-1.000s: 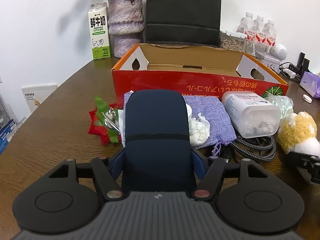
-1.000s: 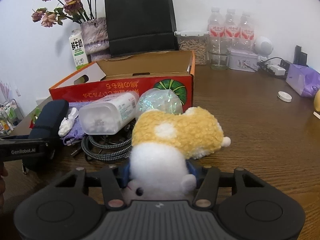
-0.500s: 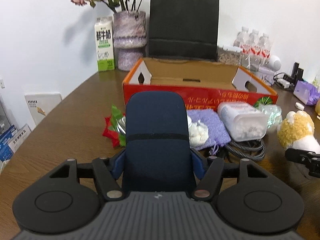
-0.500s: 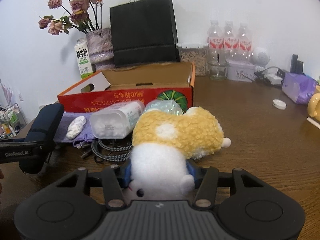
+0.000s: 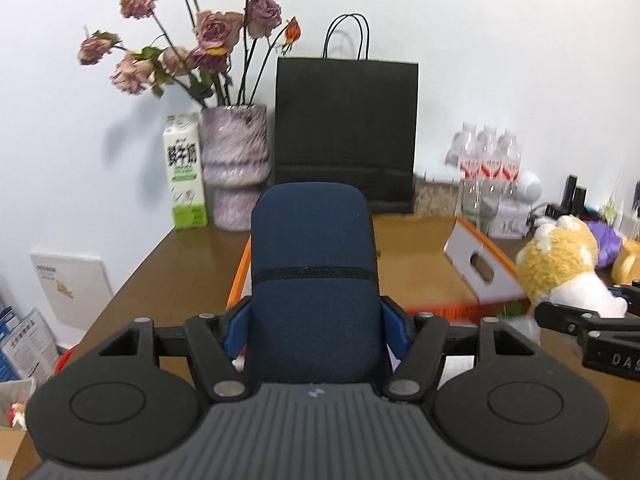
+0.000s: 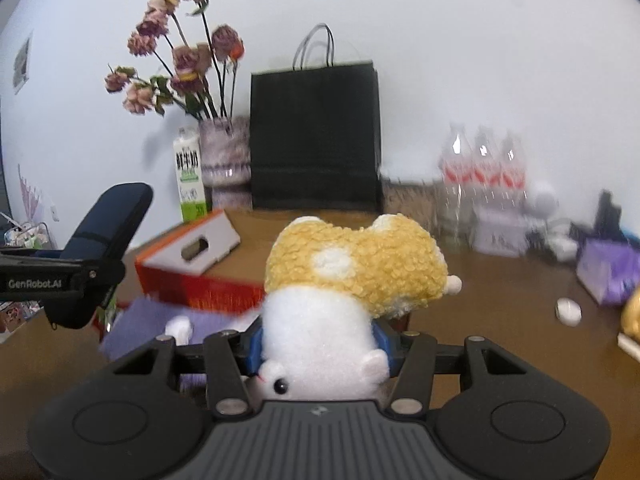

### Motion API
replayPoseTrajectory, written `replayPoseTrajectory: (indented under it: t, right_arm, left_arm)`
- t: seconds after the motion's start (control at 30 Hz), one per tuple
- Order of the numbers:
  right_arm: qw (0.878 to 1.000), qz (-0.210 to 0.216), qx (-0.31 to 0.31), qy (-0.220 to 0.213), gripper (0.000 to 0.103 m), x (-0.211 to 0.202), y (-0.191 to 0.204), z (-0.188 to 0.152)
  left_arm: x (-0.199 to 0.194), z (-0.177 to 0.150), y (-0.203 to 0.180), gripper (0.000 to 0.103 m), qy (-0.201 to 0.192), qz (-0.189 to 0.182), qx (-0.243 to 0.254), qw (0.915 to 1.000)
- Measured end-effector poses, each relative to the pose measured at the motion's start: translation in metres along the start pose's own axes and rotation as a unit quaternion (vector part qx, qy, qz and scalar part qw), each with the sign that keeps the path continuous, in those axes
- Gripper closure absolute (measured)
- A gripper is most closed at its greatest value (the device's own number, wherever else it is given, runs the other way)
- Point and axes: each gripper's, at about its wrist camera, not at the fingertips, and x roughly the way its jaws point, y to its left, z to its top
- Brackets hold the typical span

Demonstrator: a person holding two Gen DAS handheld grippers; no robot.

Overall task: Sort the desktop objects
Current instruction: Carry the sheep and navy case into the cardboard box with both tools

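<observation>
The left claw [image 5: 314, 316] squeezes a dark blue case [image 5: 314, 264] and holds it up in the air over the near edge of the red box [image 5: 436, 264]. The box sits open on the brown desk [image 5: 176, 264]. Behind it stand a milk carton [image 5: 185, 172], a vase of dry roses [image 5: 234, 168] and a black paper bag [image 5: 346, 136]. To the right, the right claw [image 6: 318, 350] grips a yellow and white stuffed toy [image 6: 352, 276], lifted above the desk near the box.

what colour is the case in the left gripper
Dark navy blue case with a black band, best in the left wrist view.
</observation>
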Motion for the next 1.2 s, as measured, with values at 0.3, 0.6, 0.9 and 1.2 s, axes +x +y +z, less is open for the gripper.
replayPoseTrajectory:
  t: [0.3,0.6,0.9,1.2]
  right_arm:
    - [1.0,-0.002,-0.019,0.005,0.053,0.077,0.004,0.073]
    - [0.994,-0.003,-0.011,0.109,0.053,0.187,-0.007,0.096]
    - [0.981,-0.014,-0.049,0.187,0.053,0.256,-0.003,0.081]
    - [0.972,-0.015,-0.073,0.221,0.053,0.271,-0.007,0.07]
  left_arm:
    - [0.082,0.061,-0.002,0.036,0.045,-0.006,-0.002,0.999]
    - [0.177,0.068,-0.003,0.036,0.146,0.012,0.02,0.9889]
    - [0.231,0.06,-0.006,0.036,0.208,0.025,0.055,0.9763]
    - [0.252,0.04,-0.003,0.036,0.263,0.037,0.063,0.9618]
